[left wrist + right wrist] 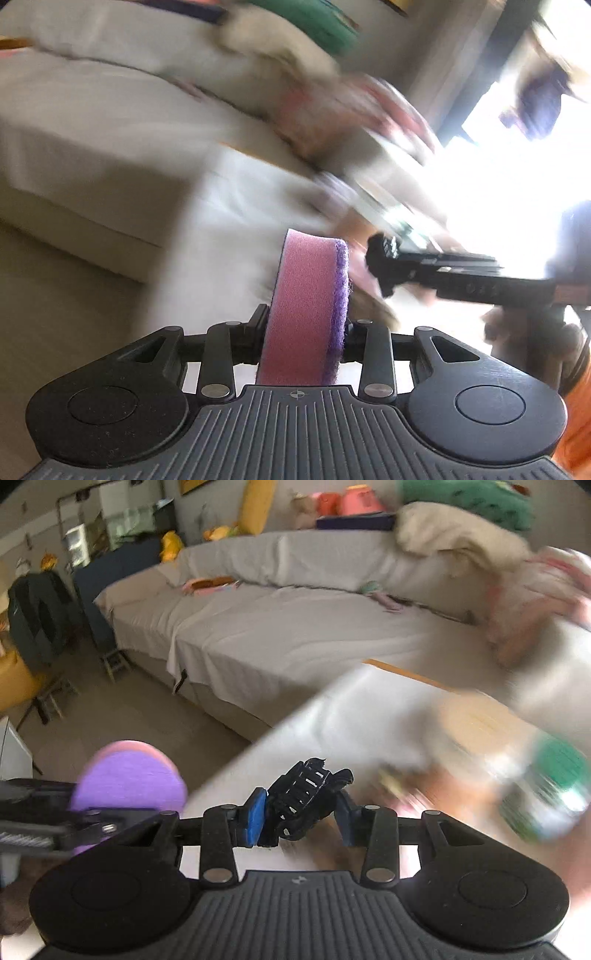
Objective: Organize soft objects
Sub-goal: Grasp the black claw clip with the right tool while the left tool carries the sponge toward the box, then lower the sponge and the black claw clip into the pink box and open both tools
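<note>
Transport is the step in hand, as we judge it: both grippers carry something over the table, and the heavy blur suggests quick motion. The next move calls for picking a spot among the blurred items at 2 o'clock and lowering each piece before letting go.

We see the left gripper (304, 325) clenched on a round sponge (306, 306), pink foam with a purple scouring face, held on edge between the jaws and standing up toward 12 o'clock. The jaws sit close together, squeezed against its two flat sides. In the right wrist view the same sponge (129, 779) shows at 9 o'clock, its purple face toward us.

We see the right gripper (301, 812) grasping a black hair claw clip (306, 797). The blue pad (255, 819) of the left finger touches the clip; whether the right finger presses it we cannot tell. The gap is moderate.

Beyond the fingers lies a white table (351, 716), with a green-and-white blurred thing (550, 794) at 3 o'clock that we cannot identify. Further out, a grey-covered sofa (277, 627) spans 10 to 1 o'clock, with a beige blanket (454, 535) on its back.
</note>
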Available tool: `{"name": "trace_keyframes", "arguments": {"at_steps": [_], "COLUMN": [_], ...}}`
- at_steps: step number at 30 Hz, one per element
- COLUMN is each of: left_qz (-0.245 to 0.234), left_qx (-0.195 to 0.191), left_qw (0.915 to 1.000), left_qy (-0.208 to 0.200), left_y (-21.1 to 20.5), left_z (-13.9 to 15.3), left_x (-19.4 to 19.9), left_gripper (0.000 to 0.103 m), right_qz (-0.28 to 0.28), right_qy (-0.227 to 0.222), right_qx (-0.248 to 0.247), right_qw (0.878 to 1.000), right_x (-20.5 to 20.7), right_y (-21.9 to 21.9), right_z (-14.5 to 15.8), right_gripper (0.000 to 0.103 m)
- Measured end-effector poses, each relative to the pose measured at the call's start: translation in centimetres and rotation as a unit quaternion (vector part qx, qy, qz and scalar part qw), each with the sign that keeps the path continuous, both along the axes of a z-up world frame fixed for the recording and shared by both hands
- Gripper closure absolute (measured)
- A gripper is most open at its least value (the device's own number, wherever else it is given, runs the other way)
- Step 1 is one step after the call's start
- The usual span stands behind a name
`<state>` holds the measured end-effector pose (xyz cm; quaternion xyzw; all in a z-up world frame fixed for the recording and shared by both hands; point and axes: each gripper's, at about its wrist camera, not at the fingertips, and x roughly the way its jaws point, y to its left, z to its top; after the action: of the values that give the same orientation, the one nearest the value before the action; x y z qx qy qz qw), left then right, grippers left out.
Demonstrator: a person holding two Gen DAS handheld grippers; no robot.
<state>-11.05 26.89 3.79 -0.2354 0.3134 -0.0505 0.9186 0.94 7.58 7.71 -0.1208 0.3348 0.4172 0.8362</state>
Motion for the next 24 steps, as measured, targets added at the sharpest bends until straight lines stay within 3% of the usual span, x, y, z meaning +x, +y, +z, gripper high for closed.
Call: {"name": "trace_keyframes", "arguments": {"at_steps": [3, 6, 11, 16, 18, 20, 22, 24], "left_qz": [-0.077, -0.139, -0.210, -0.220, -0.204, -0.178, -0.172, -0.164], "left_qx": [0.021, 0.025, 0.055, -0.012, 0.009, 0.023, 0.000, -0.008], "left_qw": [0.9968, 0.9899, 0.9753, 0.9690, 0.9688, 0.9790, 0.9827, 0.9841], "left_qy": [0.009, 0.002, -0.044, -0.112, -0.141, -0.097, -0.069, -0.069], "left_y": [-5.1, -10.3, -19.3, -25.0, -26.6, -27.3, -26.5, -25.5], "left_z": [0.3, 1.4, 5.4, 8.8, 7.6, 5.2, 3.1, 2.3], "left_x": [2.3, 5.4, 13.3, 21.9, 24.4, 26.7, 27.9, 27.6], "left_gripper": [0.065, 0.065, 0.065, 0.064, 0.064, 0.065, 0.065, 0.065], "right_qz": [-0.059, -0.126, -0.217, -0.267, -0.279, -0.287, -0.290, -0.287], "right_qy": [-0.044, -0.061, -0.079, -0.068, -0.062, -0.051, -0.040, -0.038], "right_qx": [-0.009, -0.012, 0.006, 0.032, 0.041, 0.050, 0.054, 0.052], "right_qw": [0.997, 0.990, 0.973, 0.961, 0.957, 0.955, 0.955, 0.956], "right_x": [-1.7, -3.1, -3.8, -3.3, -2.8, -2.3, -2.0, -1.6], "right_y": [-7.4, -14.5, -23.2, -28.6, -29.6, -30.3, -30.9, -30.9], "right_z": [0.4, 0.3, -0.6, -2.1, -2.5, -3.1, -3.6, -4.0], "right_gripper": [0.064, 0.064, 0.064, 0.064, 0.064, 0.064, 0.064, 0.064]}}
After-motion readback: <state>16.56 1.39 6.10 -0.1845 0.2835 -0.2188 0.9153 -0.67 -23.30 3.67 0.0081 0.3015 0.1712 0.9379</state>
